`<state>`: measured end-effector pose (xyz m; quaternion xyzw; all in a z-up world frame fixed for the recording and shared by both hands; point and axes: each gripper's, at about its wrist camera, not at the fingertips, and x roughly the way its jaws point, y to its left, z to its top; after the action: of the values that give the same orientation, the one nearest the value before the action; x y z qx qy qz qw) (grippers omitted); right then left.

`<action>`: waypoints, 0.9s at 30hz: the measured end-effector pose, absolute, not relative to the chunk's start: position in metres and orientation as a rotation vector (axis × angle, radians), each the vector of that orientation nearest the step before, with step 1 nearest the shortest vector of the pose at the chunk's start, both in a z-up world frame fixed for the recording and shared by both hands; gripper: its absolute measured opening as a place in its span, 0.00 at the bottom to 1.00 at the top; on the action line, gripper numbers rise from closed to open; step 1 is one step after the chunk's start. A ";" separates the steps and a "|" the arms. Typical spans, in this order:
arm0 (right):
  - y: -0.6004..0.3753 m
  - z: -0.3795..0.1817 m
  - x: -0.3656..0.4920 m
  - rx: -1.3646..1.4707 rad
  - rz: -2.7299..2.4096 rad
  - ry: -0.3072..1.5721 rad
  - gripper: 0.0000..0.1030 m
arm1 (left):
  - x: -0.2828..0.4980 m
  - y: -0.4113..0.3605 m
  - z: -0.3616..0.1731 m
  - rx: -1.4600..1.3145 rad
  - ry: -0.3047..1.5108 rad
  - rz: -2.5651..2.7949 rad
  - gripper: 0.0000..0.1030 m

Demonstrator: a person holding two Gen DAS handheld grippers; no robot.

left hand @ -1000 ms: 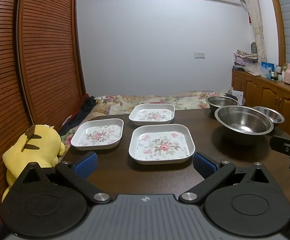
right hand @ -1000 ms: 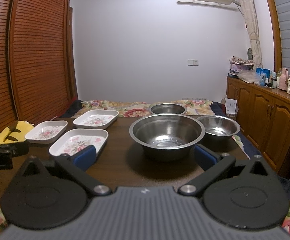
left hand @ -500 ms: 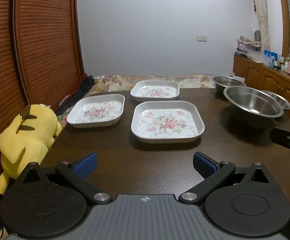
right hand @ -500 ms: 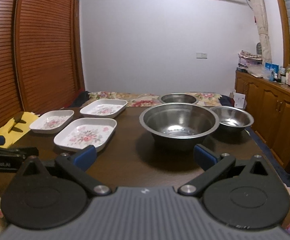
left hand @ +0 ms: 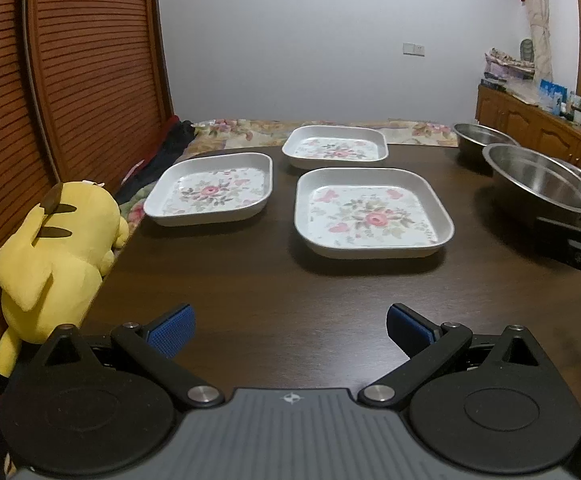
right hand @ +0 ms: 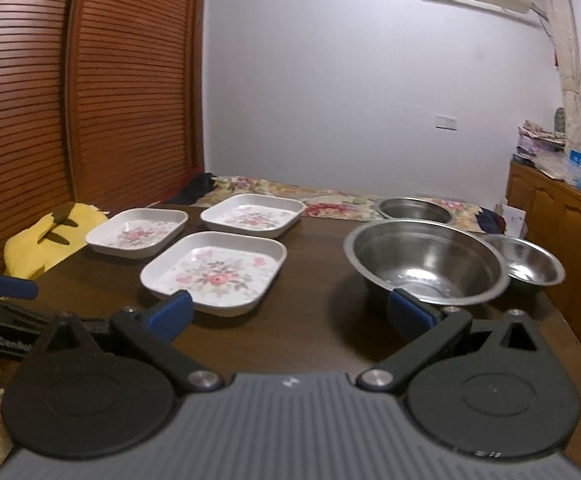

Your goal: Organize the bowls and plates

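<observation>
Three white square plates with flower prints lie on a dark wooden table [left hand: 250, 288]: a near plate [left hand: 370, 212], a left plate [left hand: 210, 190] and a far plate [left hand: 336, 146]. Three steel bowls stand to the right: a big bowl [right hand: 424, 260], a small bowl [right hand: 530, 266] and a far bowl [right hand: 414, 210]. My left gripper [left hand: 288, 330] is open and empty above the table's near edge, short of the near plate. My right gripper [right hand: 290, 314] is open and empty, between the near plate [right hand: 214, 270] and the big bowl.
A yellow plush toy [left hand: 54, 240] leans at the table's left edge, by slatted wooden doors [left hand: 70, 80]. A wooden sideboard [right hand: 562, 220] with clutter stands at the right. A flowered bedcover [left hand: 250, 128] lies beyond the table.
Both grippers have risen and tilted down, so the plates and bowls show more from above. The right gripper has swung a little left. Nothing on the table has moved.
</observation>
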<state>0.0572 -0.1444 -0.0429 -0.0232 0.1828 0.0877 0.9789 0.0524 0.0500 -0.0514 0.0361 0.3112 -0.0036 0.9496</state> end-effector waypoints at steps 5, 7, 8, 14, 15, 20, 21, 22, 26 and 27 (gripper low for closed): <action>-0.132 -0.042 0.069 -0.058 0.219 0.370 1.00 | 0.060 0.064 -0.049 0.062 0.621 -0.002 1.00; -0.126 -0.043 0.076 -0.069 0.237 0.376 1.00 | 0.065 0.069 -0.047 0.061 0.613 0.004 1.00; -0.123 -0.043 0.080 -0.076 0.243 0.379 1.00 | 0.067 0.072 -0.046 0.061 0.607 0.004 1.00; -0.116 -0.046 0.106 -0.052 0.266 0.421 1.00 | 0.086 0.083 -0.042 0.051 0.583 -0.006 1.00; -0.114 -0.047 0.111 -0.049 0.268 0.427 1.00 | 0.090 0.085 -0.041 0.043 0.580 -0.016 1.00; -0.109 -0.053 0.128 -0.044 0.272 0.460 0.94 | 0.110 0.088 -0.044 -0.002 0.580 -0.055 0.87; -0.108 -0.054 0.131 -0.042 0.277 0.468 0.85 | 0.114 0.087 -0.044 -0.012 0.583 -0.066 0.87; -0.108 -0.055 0.133 -0.045 0.278 0.477 0.84 | 0.117 0.086 -0.044 -0.014 0.583 -0.080 0.87; -0.106 -0.062 0.145 -0.043 0.264 0.511 0.83 | 0.132 0.082 -0.044 -0.017 0.582 -0.104 0.79; -0.107 -0.063 0.147 -0.043 0.261 0.518 0.82 | 0.136 0.082 -0.045 -0.025 0.585 -0.115 0.74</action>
<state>0.1473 -0.1067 -0.0632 -0.0212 0.2552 0.1284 0.9581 0.1363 0.0816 -0.0448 -0.0123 0.2881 -0.0569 0.9558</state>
